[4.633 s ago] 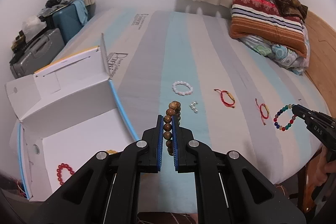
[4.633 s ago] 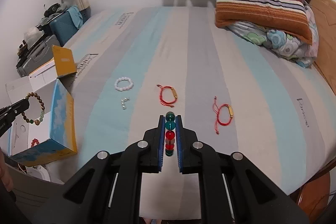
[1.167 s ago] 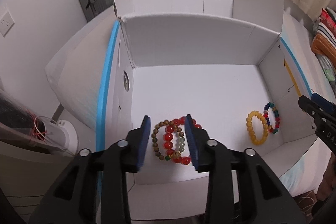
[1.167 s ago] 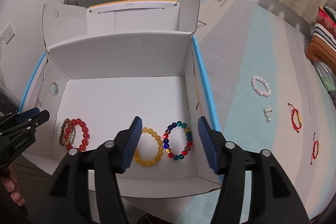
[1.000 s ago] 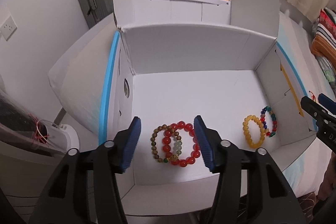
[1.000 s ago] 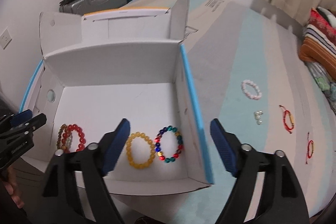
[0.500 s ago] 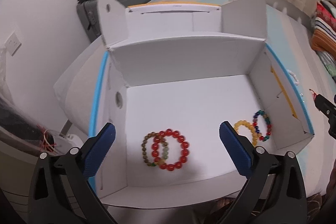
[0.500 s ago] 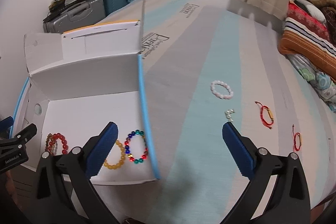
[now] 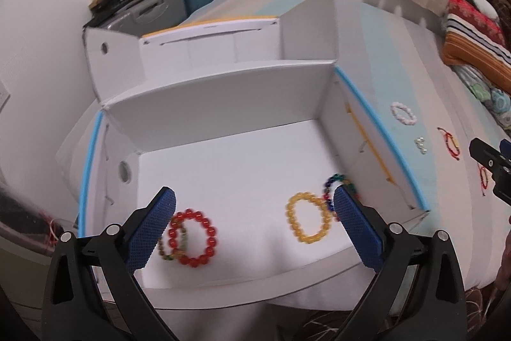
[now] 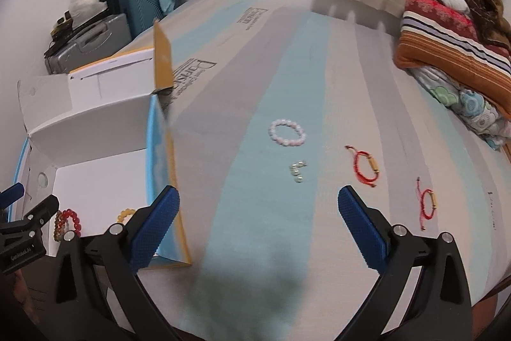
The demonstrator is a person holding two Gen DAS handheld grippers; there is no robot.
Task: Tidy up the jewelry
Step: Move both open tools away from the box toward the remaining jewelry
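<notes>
My left gripper point(image 9: 255, 208) is wide open and empty above the open white box point(image 9: 223, 91). In the box lie a red bead bracelet point(image 9: 193, 237) overlapping a brown bead bracelet point(image 9: 164, 253), a yellow bead bracelet point(image 9: 308, 221) and a multicolour bead bracelet point(image 9: 332, 184). My right gripper point(image 10: 258, 206) is wide open and empty over the striped bed. Ahead of it lie a white bead bracelet point(image 10: 286, 132), small pearl earrings point(image 10: 297, 171) and two red cord bracelets, one nearer the middle point(image 10: 365, 165) and one further right point(image 10: 427, 204).
The box point(image 10: 95, 114) stands at the bed's left edge, its blue and yellow side wall point(image 10: 163, 155) facing the jewelry. Suitcases point(image 10: 95, 34) stand beyond it by the wall. Folded blankets and pillows point(image 10: 453, 53) lie at the far right of the bed point(image 10: 319, 53).
Both grippers let go of their bracelets in the box and opened wide. The right gripper has swung right, from over the box to over the bed. The left gripper has drawn back a little.
</notes>
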